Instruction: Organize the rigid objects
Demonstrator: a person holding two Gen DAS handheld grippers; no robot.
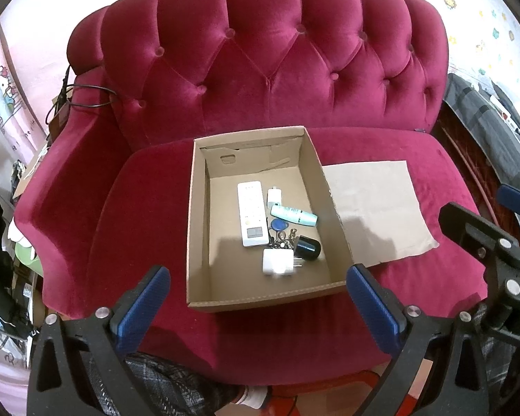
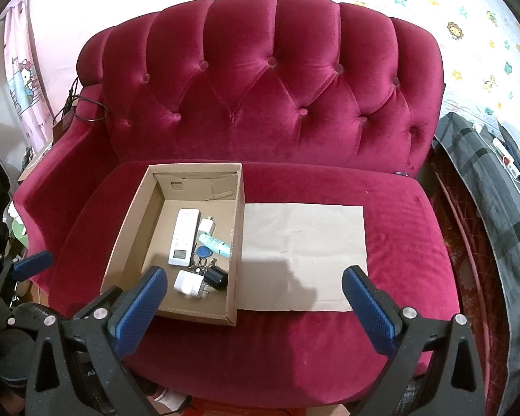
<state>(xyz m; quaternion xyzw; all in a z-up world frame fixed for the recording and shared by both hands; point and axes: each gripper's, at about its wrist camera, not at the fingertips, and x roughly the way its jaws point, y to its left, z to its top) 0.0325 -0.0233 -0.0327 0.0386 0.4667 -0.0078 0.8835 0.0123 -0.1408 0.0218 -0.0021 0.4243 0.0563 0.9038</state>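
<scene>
An open cardboard box (image 1: 199,242) (image 2: 128,242) sits on the red sofa seat. Inside lie a white remote (image 1: 251,213) (image 2: 183,235), a small white plug (image 1: 274,197), a teal tube (image 1: 293,215) (image 2: 214,242), a blue key fob with keys (image 1: 279,225) (image 2: 203,252), a black adapter (image 1: 308,248) (image 2: 216,277) and a white charger (image 1: 277,261) (image 2: 189,283). A flat cardboard sheet (image 1: 374,208) (image 2: 301,253) lies right of the box. My left gripper (image 1: 258,298) is open and empty in front of the box. My right gripper (image 2: 254,294) is open and empty over the sheet's near edge.
The tufted red velvet sofa (image 1: 267,69) (image 2: 260,86) fills both views. A black cable (image 1: 86,97) hangs on its left arm. Grey checked fabric (image 2: 495,180) lies to the right. Clutter stands on the floor at the left (image 1: 3,277).
</scene>
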